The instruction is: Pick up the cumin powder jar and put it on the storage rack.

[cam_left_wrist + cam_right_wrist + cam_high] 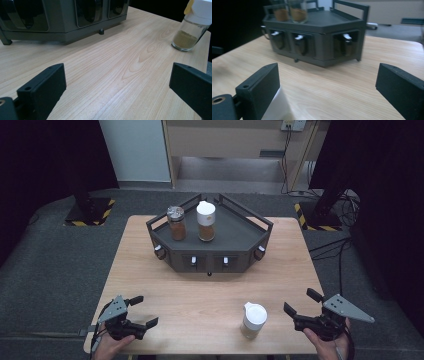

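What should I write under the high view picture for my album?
Two open hand-held grippers flank a white-capped spice jar before a dark rack.

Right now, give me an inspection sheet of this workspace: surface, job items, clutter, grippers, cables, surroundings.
Surface: light wooden table, bare between items.
Job's things: glass spice jar with white lid standing upright on the table near the front edge; dark grey angular rack at the back carrying a metal-capped spice jar and a white-capped spice jar.
Clutter: nothing seen.
Grippers: left gripper open, holding nothing; right gripper open, beside the white-lidded jar, not touching it.
Cables: black cables on the floor at right.
Surroundings: grey floor, black curtains, stands with yellow-black striped bases.
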Available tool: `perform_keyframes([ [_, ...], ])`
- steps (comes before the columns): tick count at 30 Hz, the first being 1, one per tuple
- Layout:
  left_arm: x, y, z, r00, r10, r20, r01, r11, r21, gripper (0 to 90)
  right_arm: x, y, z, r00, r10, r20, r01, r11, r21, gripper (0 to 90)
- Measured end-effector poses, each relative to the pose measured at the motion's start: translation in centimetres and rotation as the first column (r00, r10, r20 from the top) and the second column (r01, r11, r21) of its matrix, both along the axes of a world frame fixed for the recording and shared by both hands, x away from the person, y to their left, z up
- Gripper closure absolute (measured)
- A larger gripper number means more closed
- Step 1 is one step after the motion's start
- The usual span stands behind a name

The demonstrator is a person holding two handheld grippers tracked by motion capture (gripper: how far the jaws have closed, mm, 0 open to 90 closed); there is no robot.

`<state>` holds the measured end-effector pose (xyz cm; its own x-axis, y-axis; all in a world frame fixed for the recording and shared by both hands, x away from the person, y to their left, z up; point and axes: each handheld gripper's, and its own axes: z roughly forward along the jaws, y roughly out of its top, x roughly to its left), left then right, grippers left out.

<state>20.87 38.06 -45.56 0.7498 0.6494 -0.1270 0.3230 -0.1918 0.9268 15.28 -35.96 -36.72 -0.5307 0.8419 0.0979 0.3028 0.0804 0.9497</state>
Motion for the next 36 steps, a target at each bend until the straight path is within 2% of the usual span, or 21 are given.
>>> perform_keyframes([
  [8,0.0,0.0,0.0,1.0,-0.003,0.001,0.003,1.0,0.007,0.0,-0.3,1.6,2.4,0.9941,0.107,0.013,-0.107,0.9935,-0.038,5.2],
  [13,0.0,0.0,0.0,1.0,-0.003,0.002,0.003,1.0,0.004,0.0,-0.1,2.6,2.8,0.9886,0.15,-0.001,-0.15,0.987,-0.056,5.2],
  [28,-0.1,0.0,0.0,1.0,0.002,0.007,-0.002,1.0,0.006,0.2,1.0,4.9,2.0,0.9709,0.229,-0.069,-0.236,0.9648,-0.116,5.8],
  [31,-0.1,0.0,0.0,1.0,0.003,0.007,-0.003,1.0,0.004,0.2,1.2,5.6,1.8,0.9679,0.239,-0.077,-0.248,0.9569,-0.15,6.0],
  [36,-0.2,0.0,0.0,1.0,0.001,0.009,-0.001,1.0,0.005,0.3,1.6,6.2,1.3,0.9626,0.254,-0.095,-0.266,0.9513,-0.156,6.1],
])
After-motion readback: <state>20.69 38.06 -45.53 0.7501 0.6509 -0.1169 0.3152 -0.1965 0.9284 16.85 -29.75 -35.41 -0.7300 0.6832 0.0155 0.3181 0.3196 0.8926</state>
